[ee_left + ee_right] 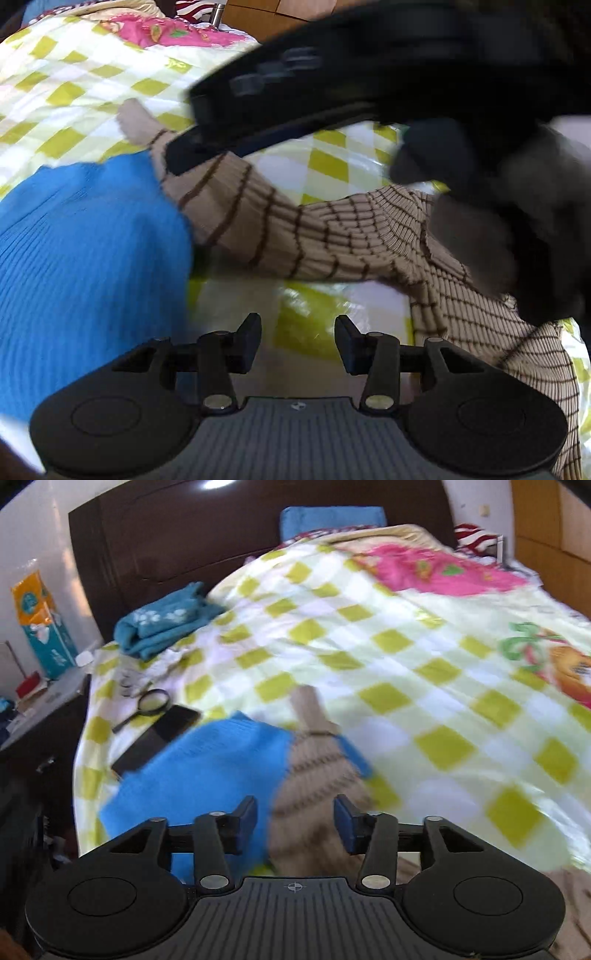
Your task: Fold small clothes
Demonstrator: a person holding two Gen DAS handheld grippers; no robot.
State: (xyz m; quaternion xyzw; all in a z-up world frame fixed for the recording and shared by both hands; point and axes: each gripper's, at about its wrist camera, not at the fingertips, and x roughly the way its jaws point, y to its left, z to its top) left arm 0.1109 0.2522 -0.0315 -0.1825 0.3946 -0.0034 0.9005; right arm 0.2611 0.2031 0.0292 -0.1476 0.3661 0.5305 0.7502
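The left gripper [297, 341] stands with its jaws part-way apart and nothing between them; beneath the gap lies only the yellow-and-white checked bedspread [325, 162]. The right gripper [295, 823] is likewise part-way open, its blue pads clear of any cloth, though the beige ribbed knit top with thin brown stripes [314, 775] lies directly below and beyond the gap. No pad presses on it, so neither tool holds anything.

In the left wrist view that beige top [354, 236] sprawls across the middle of the bed, one sleeve reaching far-left toward the bright blue ribbed knit garment [85, 254], its body trailing off near-right. The right tool's black body crosses above the sleeve there. The blue garment [207, 775] lies to the left, and the beige sleeve overlaps its right edge.

Judging by how it lies, the beige top is not yet folded: sleeve out, body rumpled. Whether the blue piece is finished I cannot tell. The sleeve probably needs bringing in first.

Further out on the left sit a black-rimmed magnifying glass [149, 703] and a dark flat phone-like slab [159, 738], just beside the blue garment, which could crowd any stacking. A teal flowered towel [166, 620] lies far-left by the dark wooden headboard [166, 542].
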